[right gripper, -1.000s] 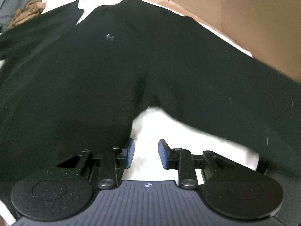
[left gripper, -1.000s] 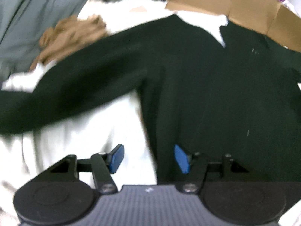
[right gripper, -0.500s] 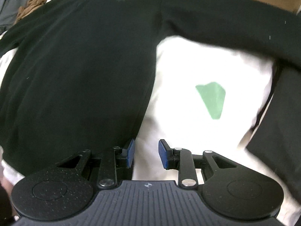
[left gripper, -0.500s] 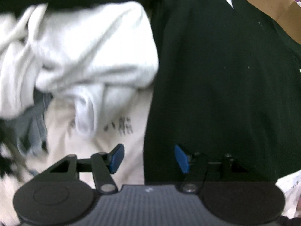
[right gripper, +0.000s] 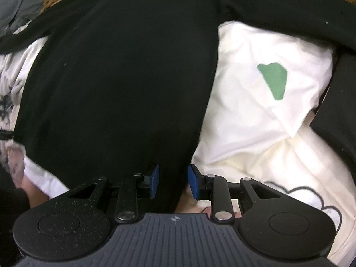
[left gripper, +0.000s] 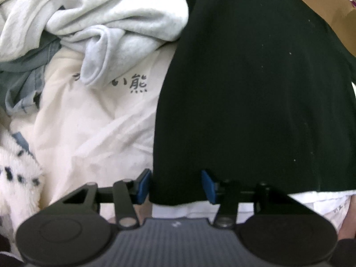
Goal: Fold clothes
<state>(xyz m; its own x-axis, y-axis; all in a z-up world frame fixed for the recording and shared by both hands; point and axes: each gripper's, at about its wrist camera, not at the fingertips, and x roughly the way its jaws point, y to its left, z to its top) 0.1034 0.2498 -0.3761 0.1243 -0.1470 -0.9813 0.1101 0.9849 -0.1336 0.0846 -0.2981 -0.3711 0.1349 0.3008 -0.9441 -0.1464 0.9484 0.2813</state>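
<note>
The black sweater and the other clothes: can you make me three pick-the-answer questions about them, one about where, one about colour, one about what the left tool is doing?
1. Where does the left tool stand?
A. at the black sweater's bottom corner
B. over its collar
C. over the cardboard

2. What colour is the patch on the white shirt?
A. red
B. green
C. yellow

3. How is the left tool?
A. clamped flat with nothing inside
B. lying on its side
C. apart, sweater hem between its pads

Answers:
1 A, the hem corner sits between its pads.
2 B, a green shape shows beside the sweater.
3 C, the pads stand apart, closing around the hem.
</note>
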